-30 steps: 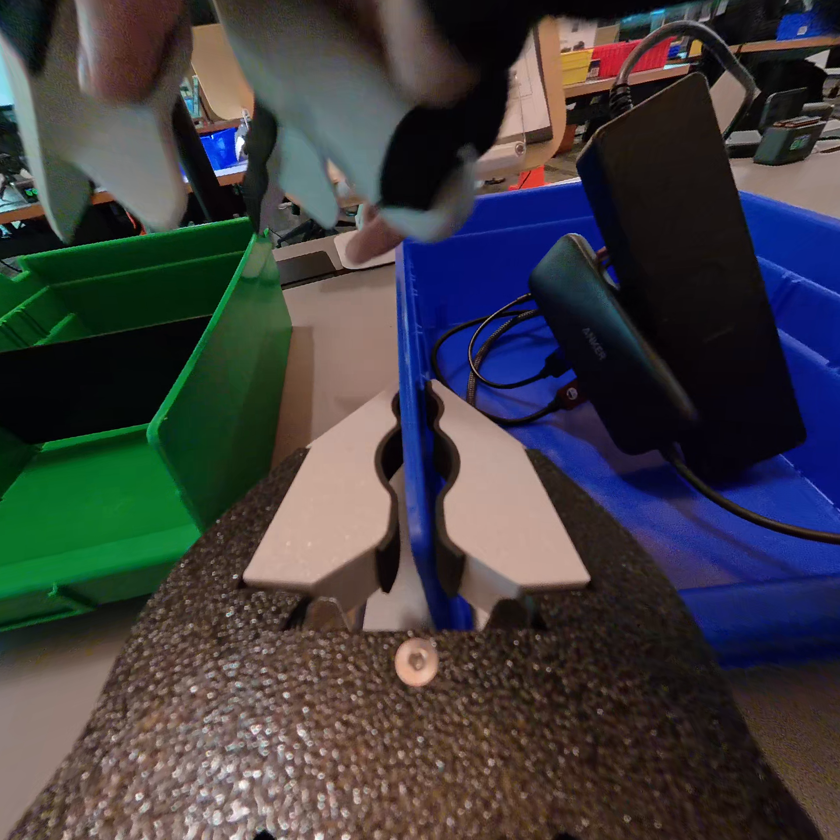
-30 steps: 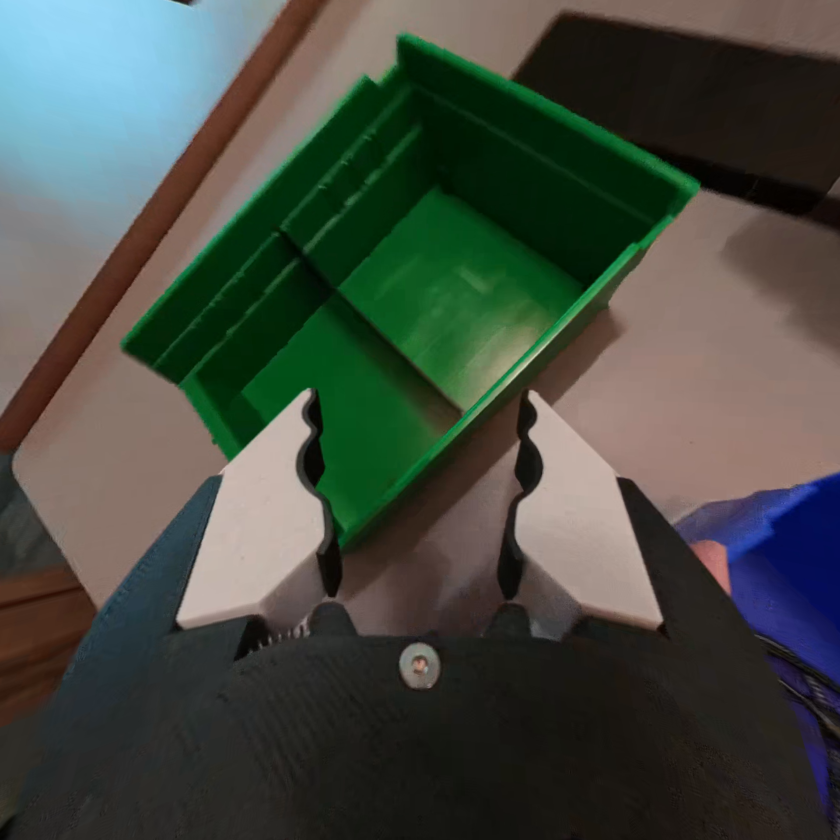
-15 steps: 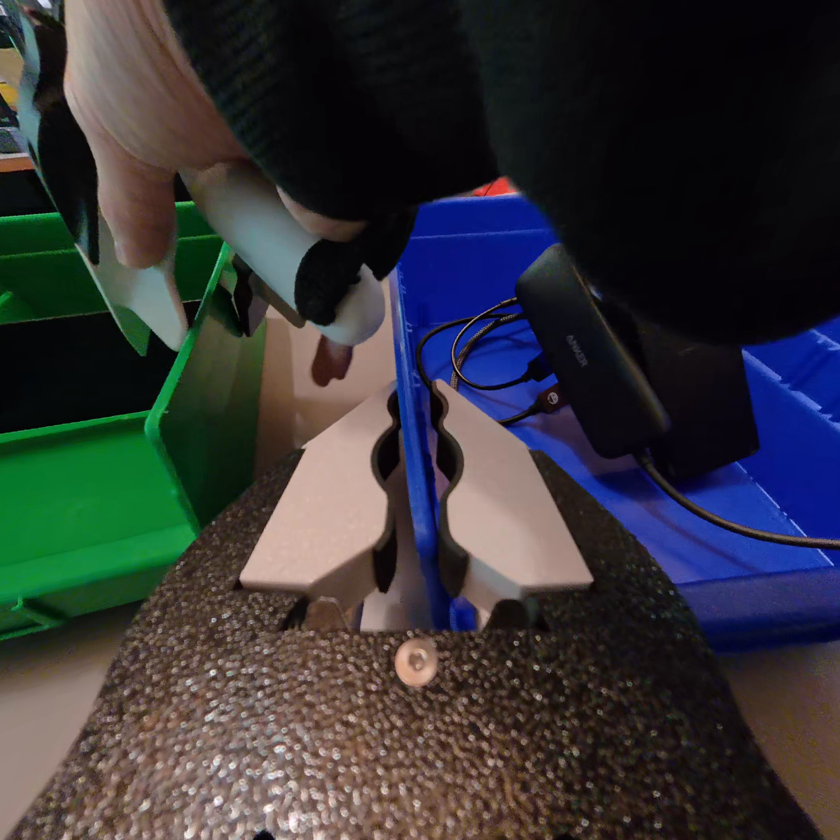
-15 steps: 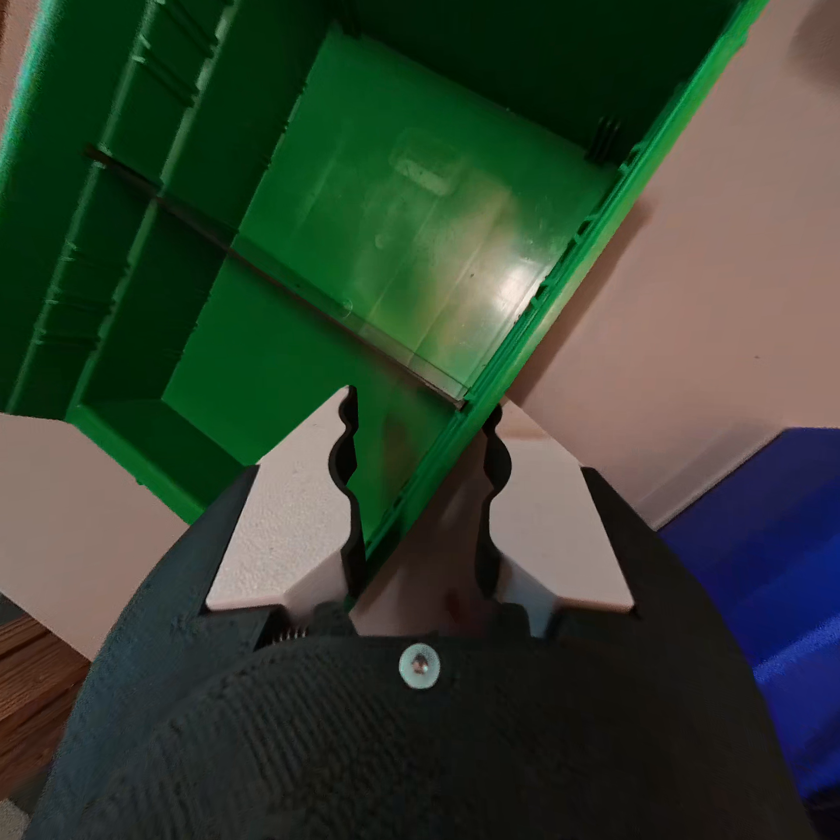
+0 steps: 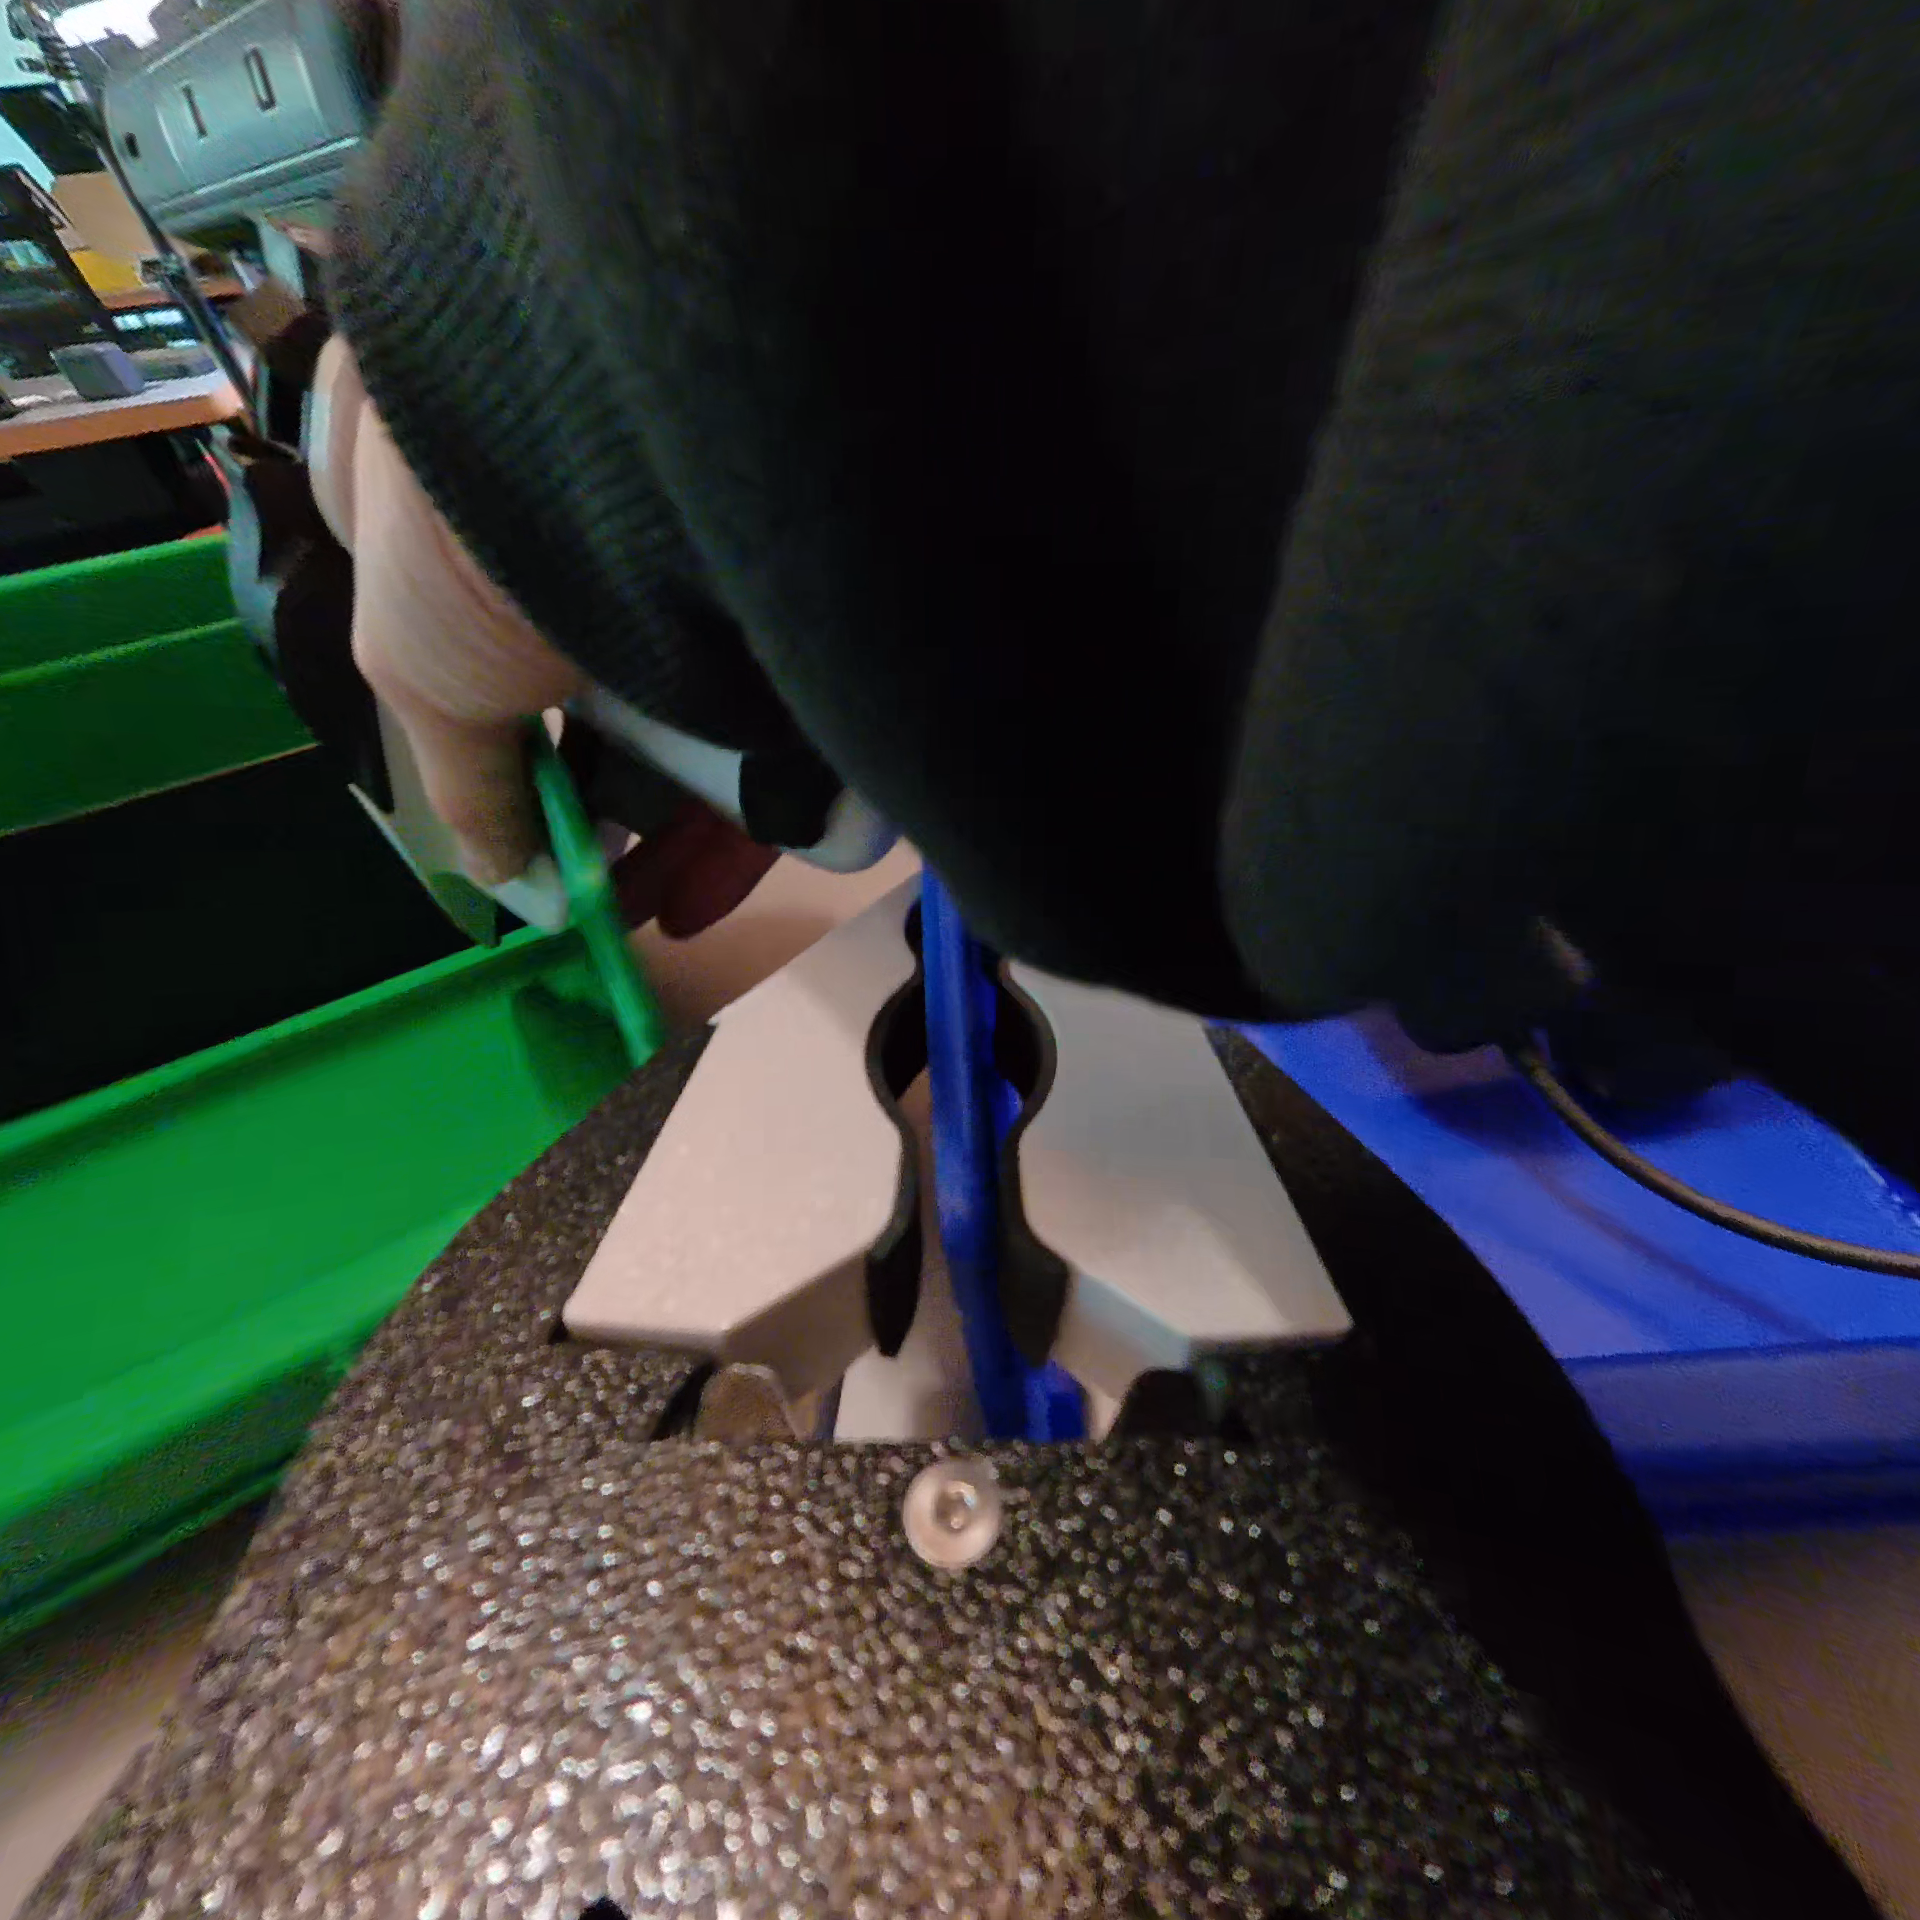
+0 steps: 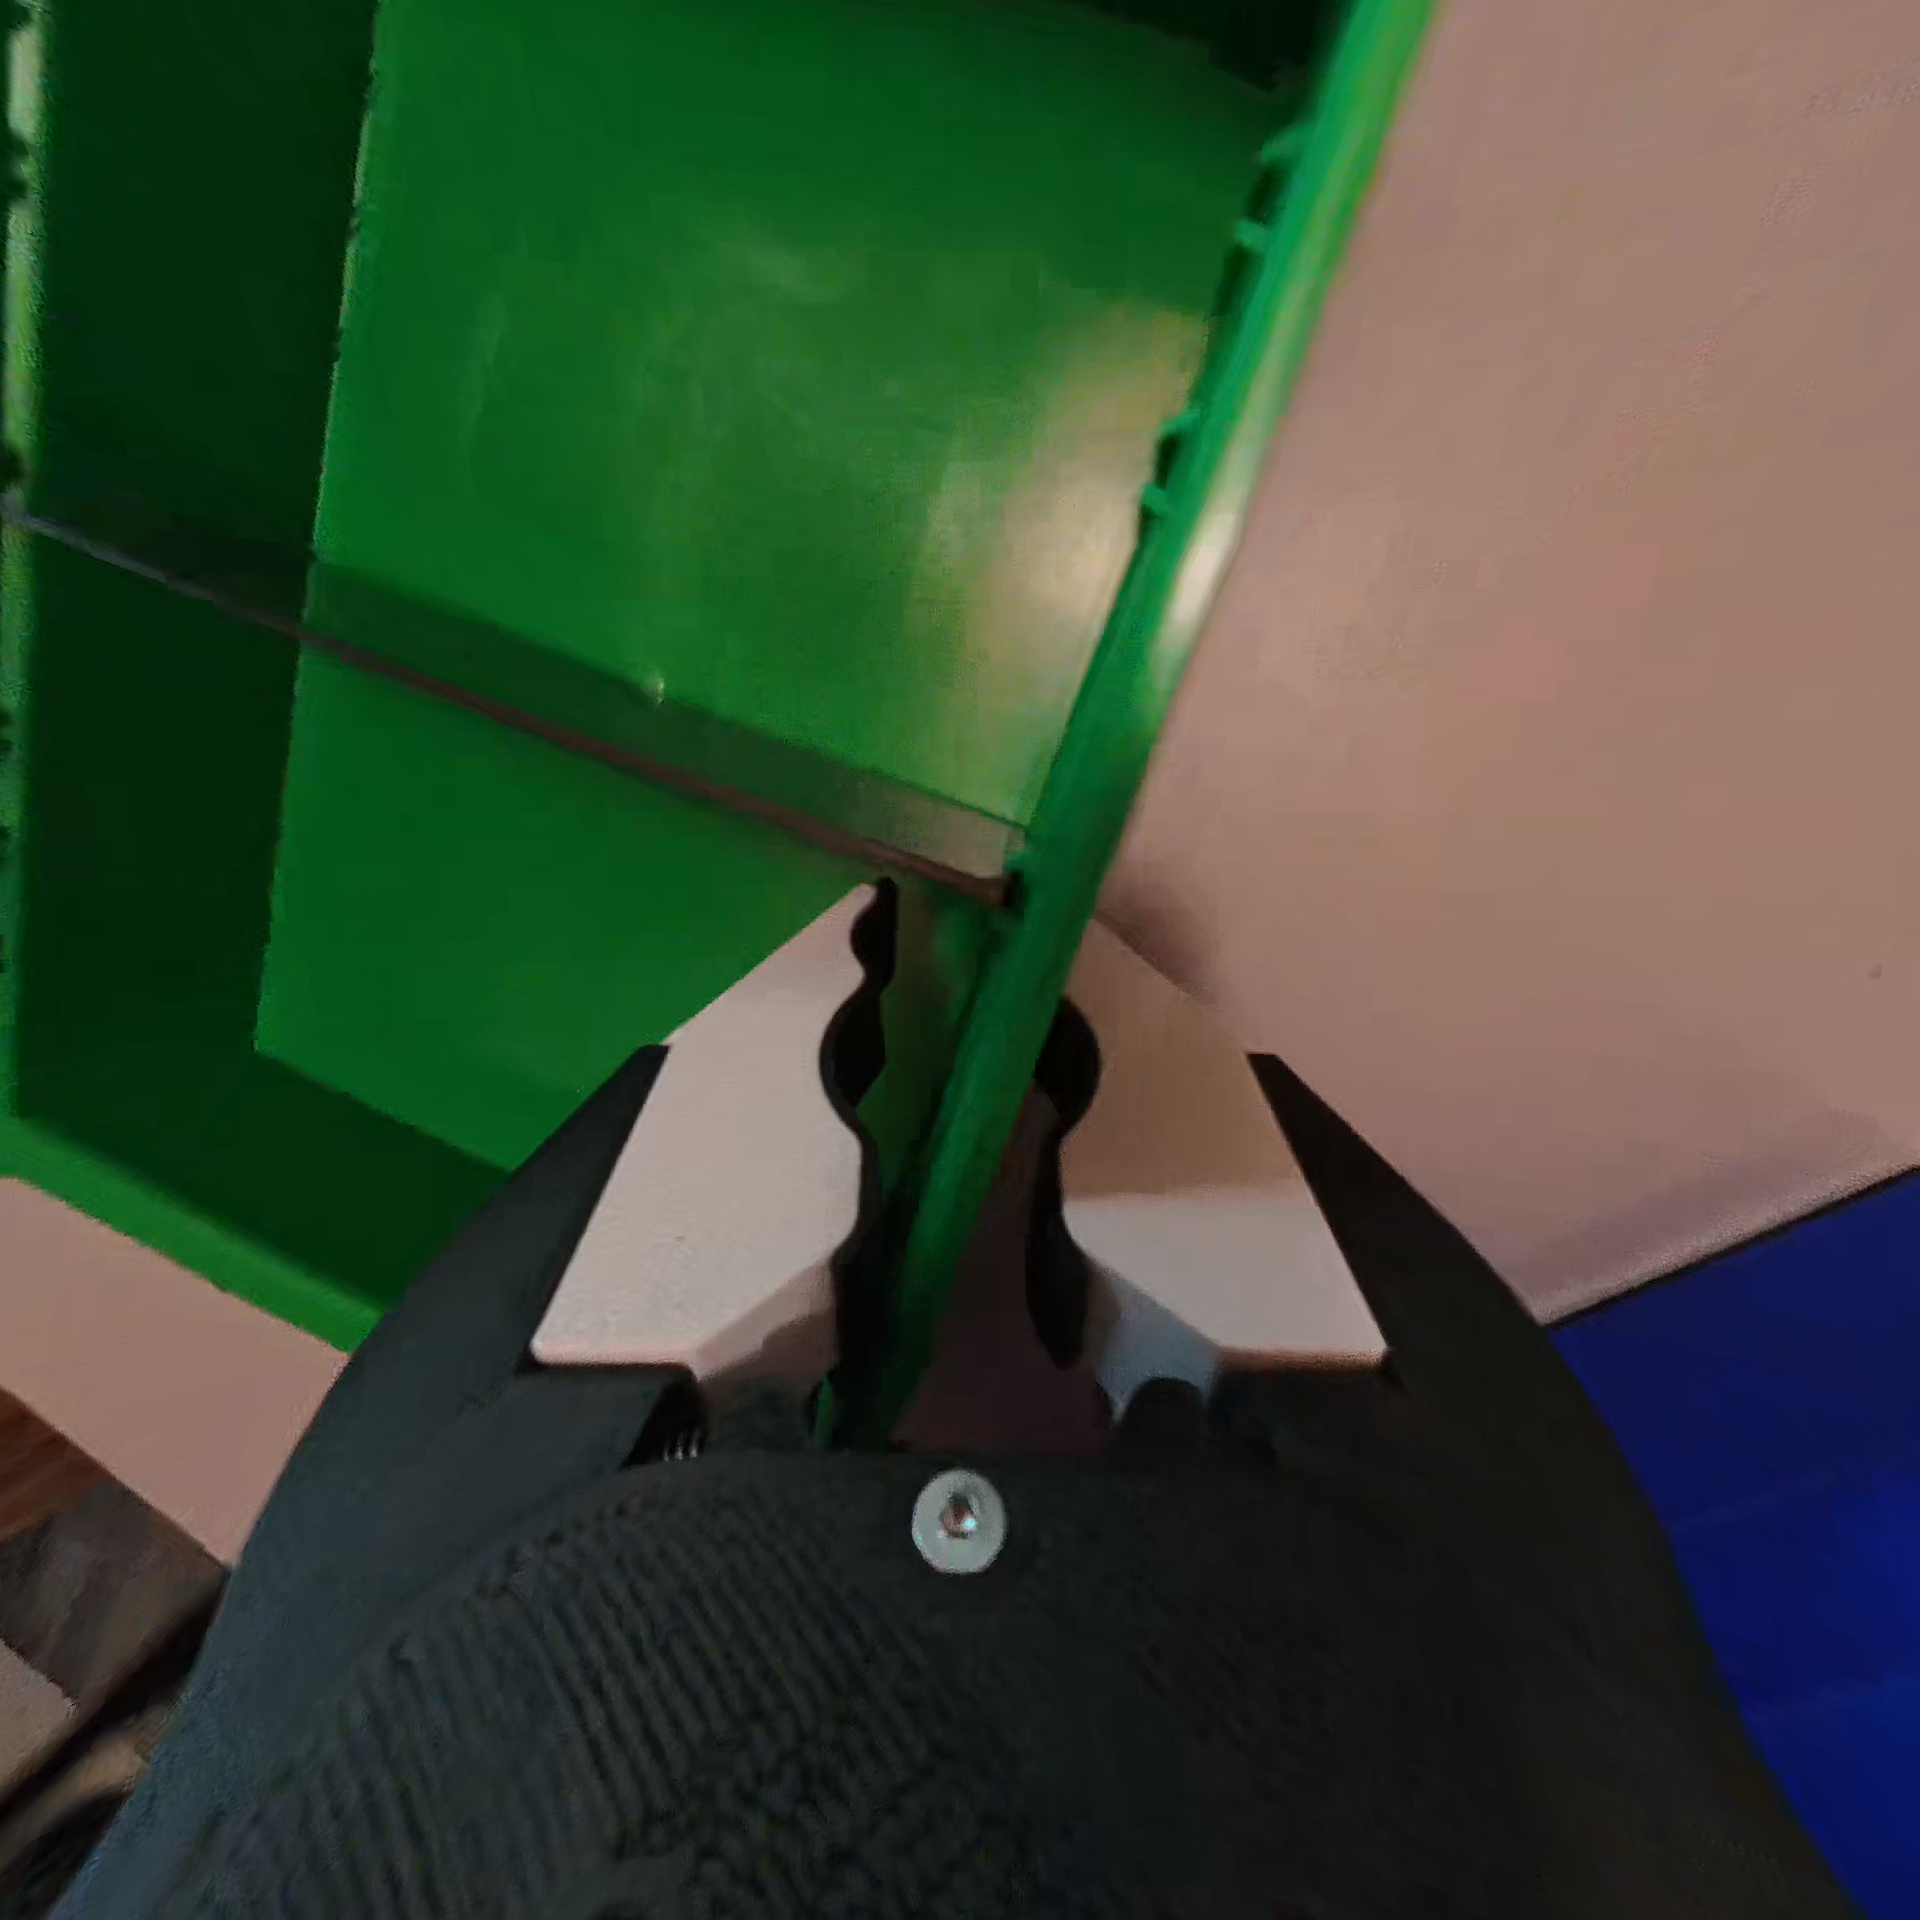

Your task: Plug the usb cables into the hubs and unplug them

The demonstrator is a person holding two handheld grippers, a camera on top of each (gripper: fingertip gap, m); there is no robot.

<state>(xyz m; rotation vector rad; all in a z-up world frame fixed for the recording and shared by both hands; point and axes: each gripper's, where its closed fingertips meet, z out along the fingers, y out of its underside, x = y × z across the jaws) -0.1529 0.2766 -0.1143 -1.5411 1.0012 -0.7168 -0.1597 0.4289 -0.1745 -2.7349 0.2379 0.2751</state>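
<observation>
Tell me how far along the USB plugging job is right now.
Nothing looks plugged yet. In hand: the left gripper is clamped on the blue bin wall, and the right gripper straddles the green bin wall, closing on it. A black cable lies in the blue bin; all plugging and unplugging remains.

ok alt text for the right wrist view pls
The right gripper straddles the side wall of a green bin, one finger inside and one outside, nearly closed on it. The bin's visible interior holds only a thin divider; a blue bin's corner shows at lower right on the table.
</observation>
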